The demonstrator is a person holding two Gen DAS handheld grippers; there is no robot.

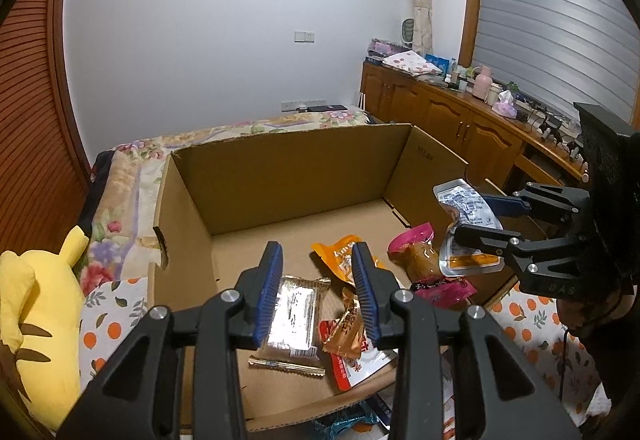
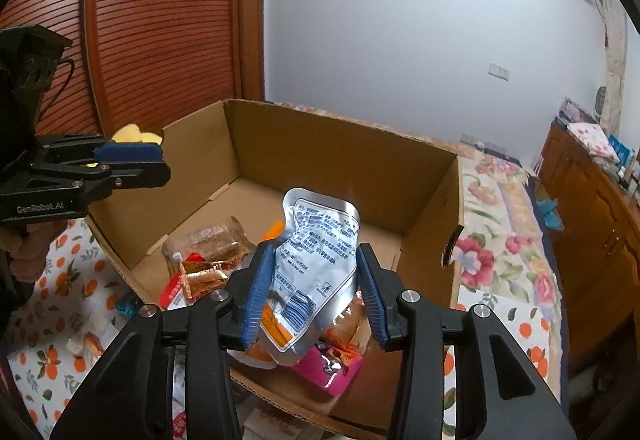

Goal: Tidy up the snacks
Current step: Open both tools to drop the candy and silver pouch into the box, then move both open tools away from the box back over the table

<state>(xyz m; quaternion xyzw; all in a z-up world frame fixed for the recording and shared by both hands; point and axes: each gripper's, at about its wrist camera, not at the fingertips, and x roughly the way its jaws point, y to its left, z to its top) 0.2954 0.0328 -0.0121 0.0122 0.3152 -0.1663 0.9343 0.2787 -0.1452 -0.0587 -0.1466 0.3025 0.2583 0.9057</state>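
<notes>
The right tongs (image 2: 316, 292) held a silver pouch (image 2: 316, 260) between their pads above the cardboard box (image 2: 340, 144), at its four o'clock corner; the left tongs (image 1: 316, 296) hung open, empty, over snacks inside.

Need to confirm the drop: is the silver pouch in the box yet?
Not yet: the silver pouch sits between the right gripper's fingers above the box.

left tongs (image 1: 318, 294) parted, right tongs (image 2: 316, 296) gripping

One cardboard box (image 1: 280, 176), about six snack packets.
</notes>
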